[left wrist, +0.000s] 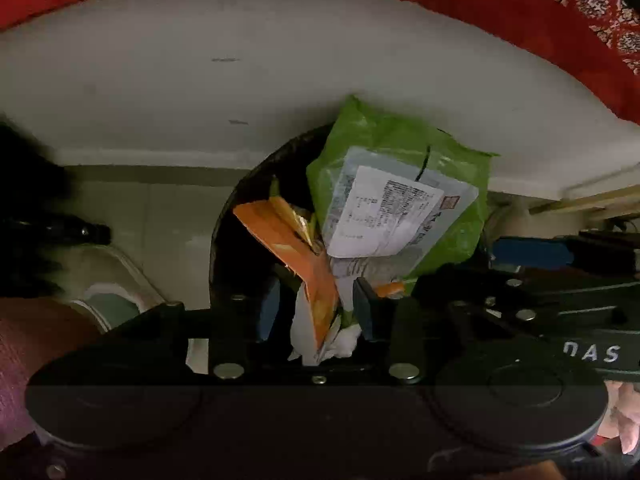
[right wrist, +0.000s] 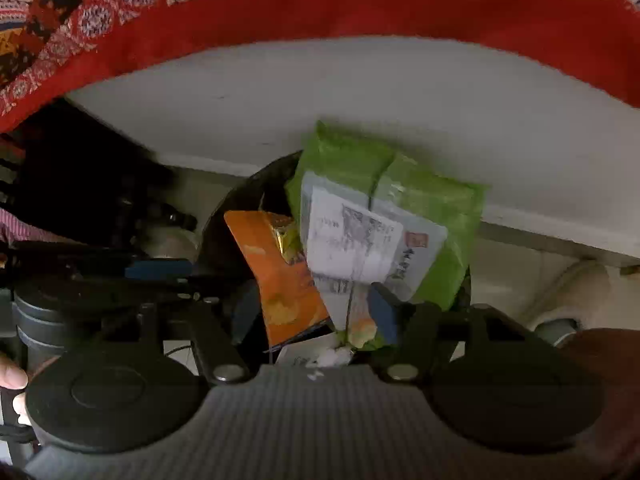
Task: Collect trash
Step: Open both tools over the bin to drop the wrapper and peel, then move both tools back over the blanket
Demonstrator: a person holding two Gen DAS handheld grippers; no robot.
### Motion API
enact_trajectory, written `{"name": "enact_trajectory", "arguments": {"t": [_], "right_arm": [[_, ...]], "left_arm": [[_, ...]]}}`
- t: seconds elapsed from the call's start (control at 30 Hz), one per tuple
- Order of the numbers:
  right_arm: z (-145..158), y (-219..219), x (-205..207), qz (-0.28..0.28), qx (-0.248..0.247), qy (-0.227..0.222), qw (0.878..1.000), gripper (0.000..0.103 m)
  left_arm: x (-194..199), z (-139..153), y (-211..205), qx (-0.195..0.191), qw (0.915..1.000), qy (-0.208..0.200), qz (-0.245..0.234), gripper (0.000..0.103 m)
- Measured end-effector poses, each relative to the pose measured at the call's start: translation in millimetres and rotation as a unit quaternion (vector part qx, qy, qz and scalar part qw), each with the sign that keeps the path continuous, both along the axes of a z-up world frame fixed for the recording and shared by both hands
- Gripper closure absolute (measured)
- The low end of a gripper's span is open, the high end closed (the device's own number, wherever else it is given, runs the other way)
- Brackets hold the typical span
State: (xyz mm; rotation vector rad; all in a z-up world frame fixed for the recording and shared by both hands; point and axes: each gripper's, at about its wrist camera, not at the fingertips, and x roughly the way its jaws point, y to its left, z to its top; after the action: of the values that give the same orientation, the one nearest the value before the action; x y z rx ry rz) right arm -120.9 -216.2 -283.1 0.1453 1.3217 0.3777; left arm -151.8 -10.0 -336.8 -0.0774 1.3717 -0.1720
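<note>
A bundle of trash hangs over a round black bin (left wrist: 222,220) (right wrist: 216,224): a green wrapper (left wrist: 380,132) (right wrist: 348,152) with a white printed label, an orange snack bag (left wrist: 288,240) (right wrist: 276,268) and crumpled white paper (left wrist: 344,344) (right wrist: 332,356). My left gripper (left wrist: 316,308) is shut on the bundle's near end, the orange bag and paper between its pads. My right gripper (right wrist: 314,312) is shut on it too, its pads against the orange bag and the green wrapper. Each gripper's blue finger (left wrist: 532,252) (right wrist: 160,270) shows at the edge of the other's view.
Behind the bin runs a white panel (left wrist: 240,80) (right wrist: 400,92), draped on top with red patterned cloth (left wrist: 580,12) (right wrist: 100,12). Pale floor tiles (left wrist: 172,232) lie around the bin. A pale rounded object (left wrist: 108,300) lies left, a white pipe (right wrist: 580,280) right. A sleeve (left wrist: 24,340) shows.
</note>
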Motion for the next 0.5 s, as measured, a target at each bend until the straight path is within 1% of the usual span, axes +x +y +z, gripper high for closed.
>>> {"name": "enact_trajectory", "arguments": {"t": [0.1, 0.2, 0.27, 0.33, 0.4, 0.5], "right_arm": [[10.3, -2.5, -2.2, -0.006, 0.000, -0.017, 1.000, 0.028], [25.1, -6.0, -3.1, -0.006, 0.002, -0.033, 0.999, 0.027], [40.4, -9.0, -5.2, -0.005, 0.001, -0.052, 0.999, 0.027], [60.5, -12.0, -8.8, -0.003, 0.005, -0.075, 0.997, 0.027], [85.0, -17.0, -14.7, -0.002, 0.013, -0.101, 0.995, 0.026], [124.1, -24.0, -25.2, 0.002, 0.028, -0.149, 0.988, 0.025]], "left_arm": [[-4.7, 9.5, -1.1, 0.003, 0.9999, -0.009, -0.006, 0.060], [-9.2, 26.6, -2.1, 0.007, 0.9996, -0.025, -0.012, 0.060], [-13.8, 47.7, -2.6, 0.015, 0.9985, -0.048, -0.019, 0.058], [-20.7, 73.0, -3.4, 0.010, 0.9960, -0.081, -0.035, 0.049], [-30.1, 100.7, -3.5, -0.002, 0.9921, -0.116, -0.049, 0.045], [-40.6, 142.0, -2.1, -0.018, 0.9856, -0.157, -0.059, 0.044]]}}
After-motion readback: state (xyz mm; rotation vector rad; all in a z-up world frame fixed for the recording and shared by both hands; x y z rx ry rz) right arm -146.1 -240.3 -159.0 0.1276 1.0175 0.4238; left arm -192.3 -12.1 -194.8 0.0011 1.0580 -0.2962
